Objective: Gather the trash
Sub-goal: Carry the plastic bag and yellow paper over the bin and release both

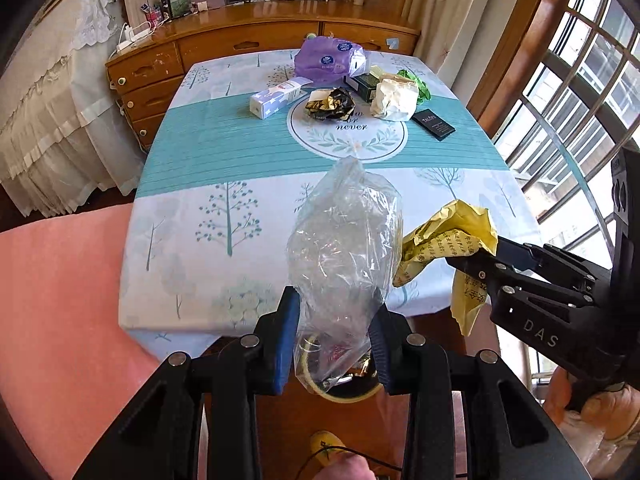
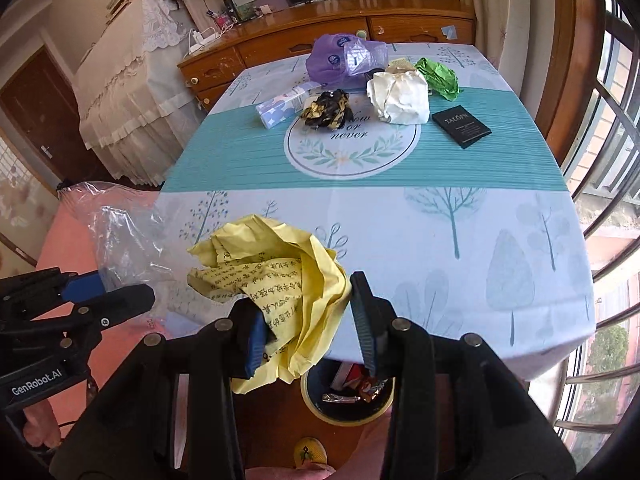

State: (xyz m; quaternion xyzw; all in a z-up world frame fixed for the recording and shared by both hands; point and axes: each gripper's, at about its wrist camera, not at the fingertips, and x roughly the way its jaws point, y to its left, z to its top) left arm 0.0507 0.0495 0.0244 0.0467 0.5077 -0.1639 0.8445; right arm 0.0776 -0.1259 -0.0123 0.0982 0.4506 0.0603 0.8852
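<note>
Left gripper [image 1: 334, 344] clamps clear plastic bag [image 1: 344, 248]: light, slippery, pinch bunched film. Right gripper [image 2: 310, 320] half-closed on crumpled yellow paper [image 2: 276, 276]: soft, weightless, grab the wad's middle.

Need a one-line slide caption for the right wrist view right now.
Right gripper clamps crumpled yellow printed paper above the floor bin; left gripper holds a clear plastic bag.

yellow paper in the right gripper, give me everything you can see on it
The yellow paper is a thin, crumpled sheet printed with columns of black characters, bunched into a loose wad. The right gripper is shut on it, blue pads pressing its lower folds; a flap hangs below the fingers. It is held off the tablecloth, near the table's front edge, above a bin on the floor. The clear plastic bag sits right beside it; contact is unclear.
</note>
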